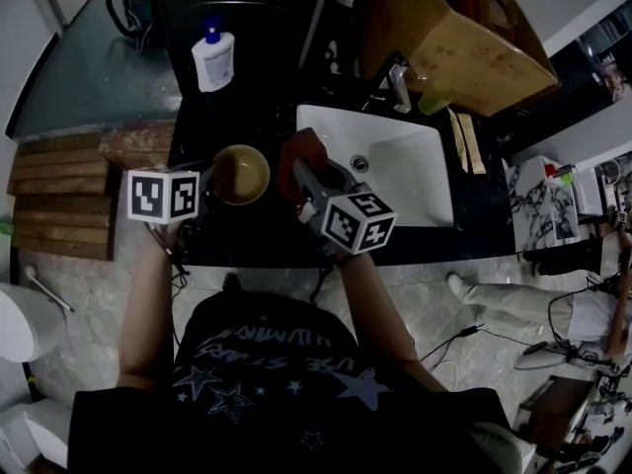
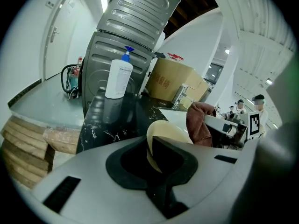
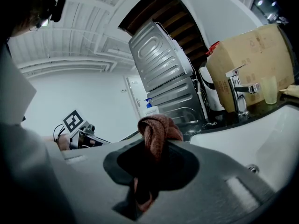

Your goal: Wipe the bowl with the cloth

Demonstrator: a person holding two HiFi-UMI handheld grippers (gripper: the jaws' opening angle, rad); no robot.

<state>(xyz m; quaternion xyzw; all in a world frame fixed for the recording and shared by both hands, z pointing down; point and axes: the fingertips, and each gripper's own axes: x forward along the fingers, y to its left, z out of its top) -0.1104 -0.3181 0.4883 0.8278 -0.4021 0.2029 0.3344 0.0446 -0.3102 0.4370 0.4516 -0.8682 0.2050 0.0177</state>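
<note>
A cream-yellow bowl (image 1: 241, 174) is held over the dark counter, left of the sink. My left gripper (image 1: 207, 174) is shut on its rim; in the left gripper view the bowl (image 2: 164, 133) sticks up from between the jaws. My right gripper (image 1: 299, 178) is shut on a reddish-brown cloth (image 1: 304, 152), bunched just right of the bowl. In the right gripper view the cloth (image 3: 156, 130) bulges out above the jaws. From the left gripper view the cloth (image 2: 200, 123) hangs beside the bowl, apparently a little apart from it.
A white sink (image 1: 400, 161) with a tap (image 1: 398, 87) lies right of the cloth. A pump bottle (image 1: 212, 57) stands at the back of the dark counter (image 1: 193, 126). A cardboard box (image 1: 464, 47) sits behind the sink. Wooden slats (image 1: 59, 196) lie at the left.
</note>
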